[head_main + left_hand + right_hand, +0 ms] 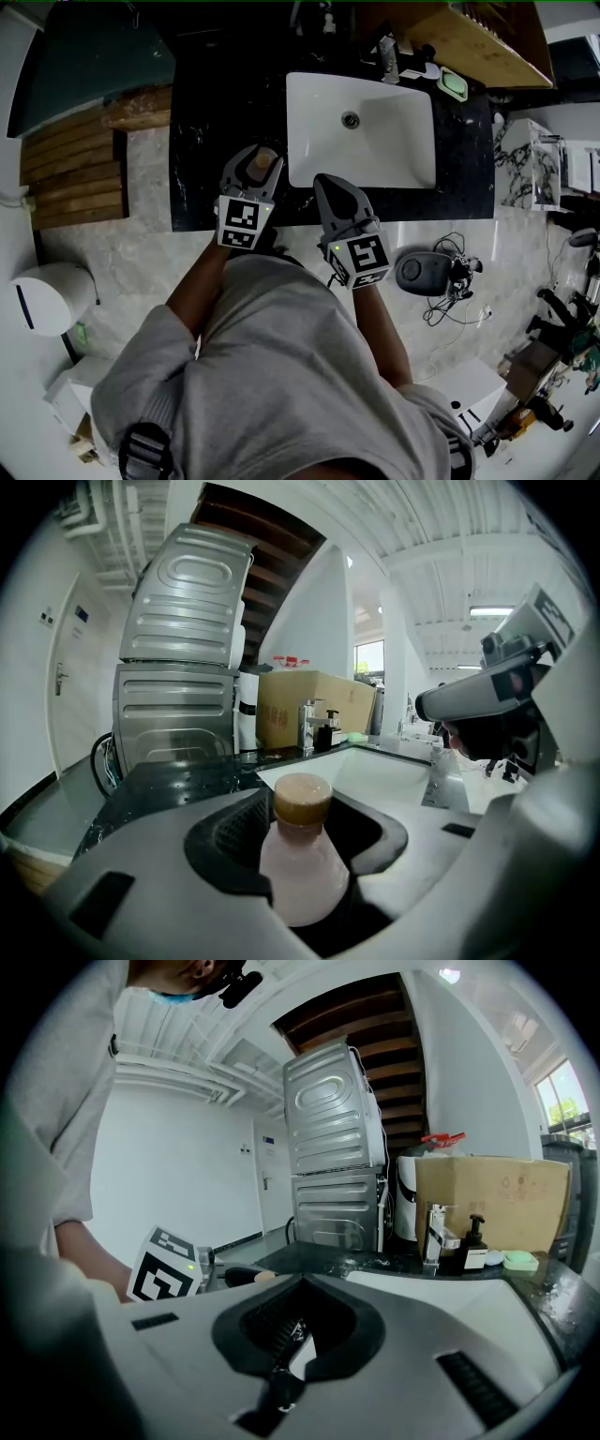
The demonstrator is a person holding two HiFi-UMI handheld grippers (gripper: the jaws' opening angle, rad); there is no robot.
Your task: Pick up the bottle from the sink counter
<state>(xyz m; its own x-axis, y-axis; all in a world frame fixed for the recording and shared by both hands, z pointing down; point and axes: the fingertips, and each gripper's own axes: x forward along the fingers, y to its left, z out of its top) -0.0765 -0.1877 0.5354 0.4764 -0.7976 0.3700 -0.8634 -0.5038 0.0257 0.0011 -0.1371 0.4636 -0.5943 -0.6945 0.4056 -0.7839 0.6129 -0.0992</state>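
A small pale pink bottle point(263, 161) with a tan cap stands upright at the sink's left edge, on the black counter point(192, 183). My left gripper point(257, 157) has it between its jaws. In the left gripper view the bottle point(302, 860) leans against the left pad, and a dark gap separates it from the right pad, so the left gripper point(314, 817) stands open around it. To its right, my right gripper point(324, 184) hovers over the counter's front edge, shut with nothing in it; in its own view the right gripper point(302, 1283) shows its tips meeting.
The white sink point(302, 98) is set in the counter, with a faucet point(389, 52) and a green soap dish point(454, 84) behind it. A cardboard box point(314, 705) and stacked metal appliances point(178, 696) stand at the back. Wooden slats point(70, 178) lie on the left.
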